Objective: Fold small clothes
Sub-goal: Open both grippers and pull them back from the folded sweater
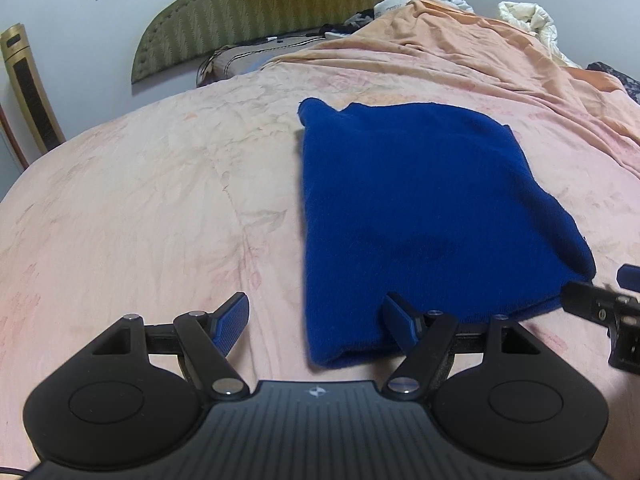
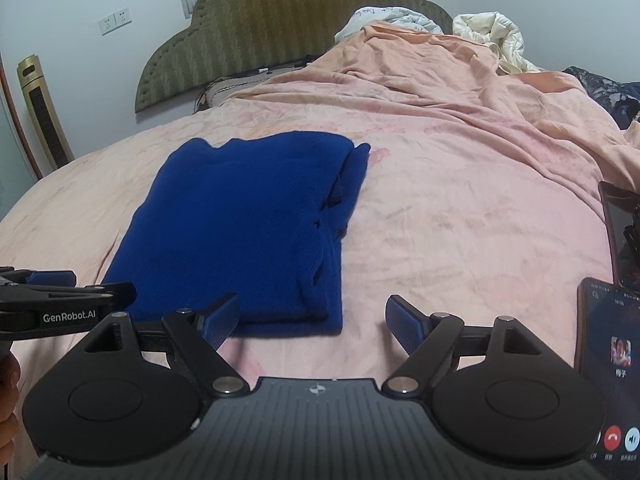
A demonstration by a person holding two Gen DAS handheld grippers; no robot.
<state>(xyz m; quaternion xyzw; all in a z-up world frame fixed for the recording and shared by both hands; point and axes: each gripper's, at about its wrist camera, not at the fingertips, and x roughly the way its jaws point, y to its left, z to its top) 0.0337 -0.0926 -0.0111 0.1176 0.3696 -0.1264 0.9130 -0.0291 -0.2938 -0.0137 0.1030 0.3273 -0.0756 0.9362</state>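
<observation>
- Blue garment: soft, fuzzy knit, folded to a rough rectangle; layered edges stacked along its right side, a small tab sticking out at the far left corner.
- It lies flat on the bed, whose pink sheet is wrinkled and faintly floral.
- Around: padded olive headboard, rumpled white bedding at the far end, two phones at my right, one with its screen lit.
- My left gripper: jaws spread, right pad over the garment's near edge, nothing pinched.
- My right gripper: jaws spread wide, empty, at the garment's near right corner.
</observation>
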